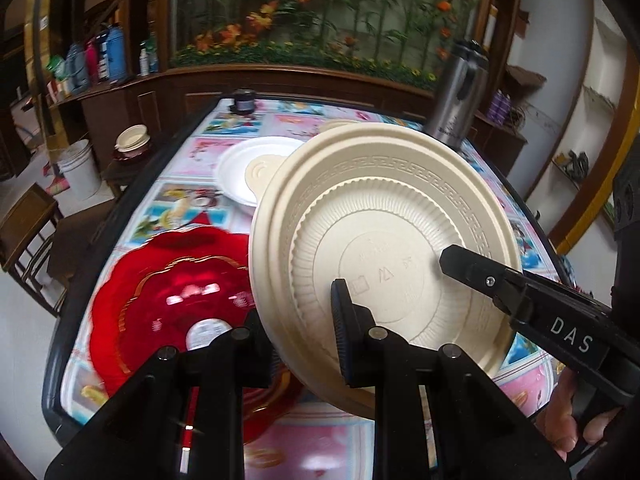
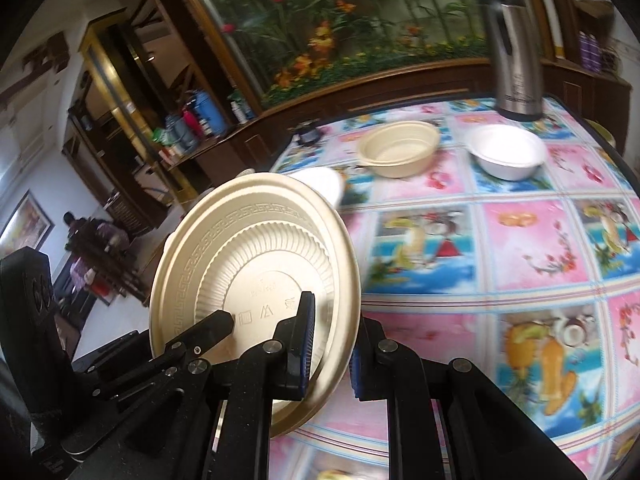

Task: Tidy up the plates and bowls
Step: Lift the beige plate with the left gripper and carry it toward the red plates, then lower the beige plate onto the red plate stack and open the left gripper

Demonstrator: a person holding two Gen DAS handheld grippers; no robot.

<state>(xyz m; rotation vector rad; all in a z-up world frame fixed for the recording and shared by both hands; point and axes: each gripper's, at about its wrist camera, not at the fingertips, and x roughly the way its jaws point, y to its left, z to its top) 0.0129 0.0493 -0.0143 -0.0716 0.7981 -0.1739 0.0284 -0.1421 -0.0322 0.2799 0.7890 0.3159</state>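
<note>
A dark wood cabinet with a big flower-and-bamboo panel (image 1: 320,12) fills the back of the room, and in front of it sits the counter (image 2: 520,240), covered in a bright pink-and-blue fruit-print cloth.

Biggest thing in play: the cream plate (image 1: 384,248), tipped up on edge above the counter with its ribbed, key-patterned underside facing both cameras. Both grippers have it. The left gripper (image 1: 304,340) has its jaws nearly closed on the plate's near rim, one pad on the underside and the other behind the plate. The right gripper (image 2: 332,344) pinches the rim the same way, jaws almost together with the plate's edge between the blue-lined pads. In the left view the right gripper reaches in from the lower right, one finger lying across the plate's underside, a person's hand (image 1: 568,420) on its grip.

Beneath the lifted plate, a red scalloped glass plate (image 1: 168,300) lies flat on the counter's near-left part. Farther back, a white foam plate (image 1: 244,172) rests on the cloth.

From the right view: a cream bowl (image 2: 398,148) and a white foam bowl (image 2: 508,152) sit side by side, apart, toward the far edge. A steel thermos flask (image 2: 514,52) stands upright behind them at the far-right corner. A small dark jar (image 1: 244,100) sits at the far edge.
</note>
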